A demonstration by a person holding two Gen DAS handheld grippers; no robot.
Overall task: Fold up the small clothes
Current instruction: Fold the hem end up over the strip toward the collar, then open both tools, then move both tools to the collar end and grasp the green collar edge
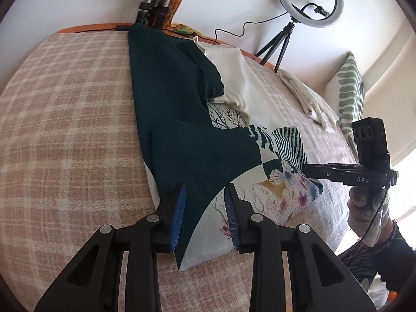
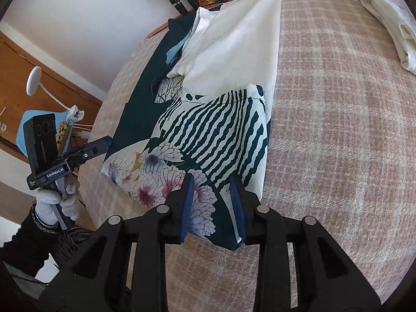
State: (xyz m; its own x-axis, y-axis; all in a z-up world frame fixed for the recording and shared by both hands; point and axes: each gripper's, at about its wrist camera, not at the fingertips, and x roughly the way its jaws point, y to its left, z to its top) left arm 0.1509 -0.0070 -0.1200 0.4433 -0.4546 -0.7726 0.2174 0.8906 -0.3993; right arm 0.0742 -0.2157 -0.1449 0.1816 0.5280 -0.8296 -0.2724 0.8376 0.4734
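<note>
Both grippers, left (image 1: 205,208) and right (image 2: 212,202), gape wide, holding nothing, straddling printed shirt (image 2: 208,130) hem on plaid blanket (image 2: 338,130).

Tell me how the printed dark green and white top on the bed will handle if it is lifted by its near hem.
The printed top will probably hang limp: it lies flat with soft folds on the plaid blanket. It looks thin, so likely light. The folded-over panels may slide open, since nothing pins them; the left gripper and right gripper are both open at its hem.
</note>
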